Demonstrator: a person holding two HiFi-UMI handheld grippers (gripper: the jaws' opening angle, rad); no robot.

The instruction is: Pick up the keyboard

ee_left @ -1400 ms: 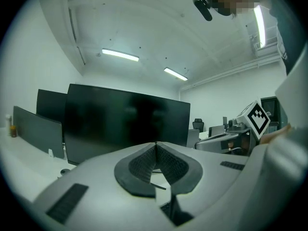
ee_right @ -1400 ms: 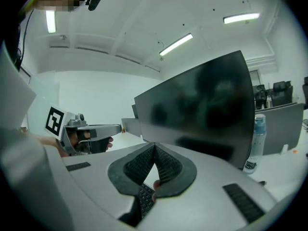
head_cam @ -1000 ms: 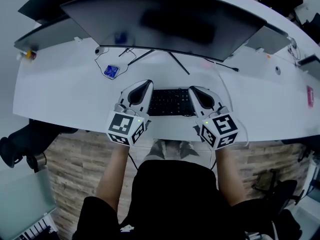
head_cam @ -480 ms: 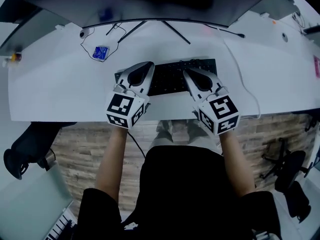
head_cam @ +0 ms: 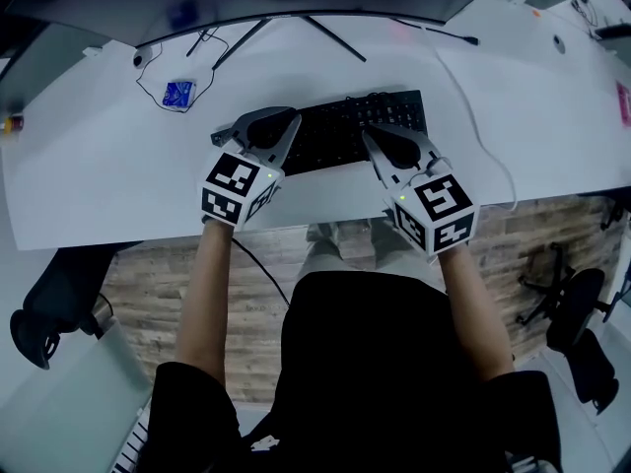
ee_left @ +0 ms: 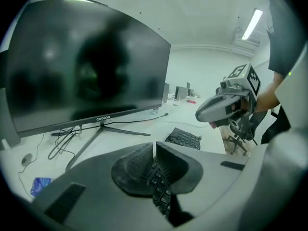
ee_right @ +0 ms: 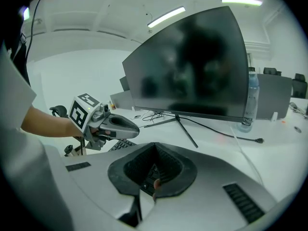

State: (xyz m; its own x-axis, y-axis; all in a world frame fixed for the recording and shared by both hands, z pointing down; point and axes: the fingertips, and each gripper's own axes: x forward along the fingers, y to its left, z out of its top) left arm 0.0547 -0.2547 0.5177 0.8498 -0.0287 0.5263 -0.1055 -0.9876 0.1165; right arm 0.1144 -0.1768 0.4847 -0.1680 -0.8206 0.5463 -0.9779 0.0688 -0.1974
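- Head view: the keyboard (head_cam: 340, 131) lies near the white desk's (head_cam: 99, 185) near edge, under our left gripper (head_cam: 268, 124) and right gripper (head_cam: 385, 144).
- Left gripper view: jaws squeezed together, holding nothing.
- Right gripper view: the same. The keyboard looks light and stiff; we should grab both ends.

From the keyboard (head_cam: 345, 131), bare desk (head_cam: 89, 185) lies open toward nine o'clock and in a narrow strip at six. The monitor stand legs (head_cam: 335, 38) block twelve, a blue item (head_cam: 177, 94) with cords sits at ten, and a white cable (head_cam: 475, 116) crosses three.
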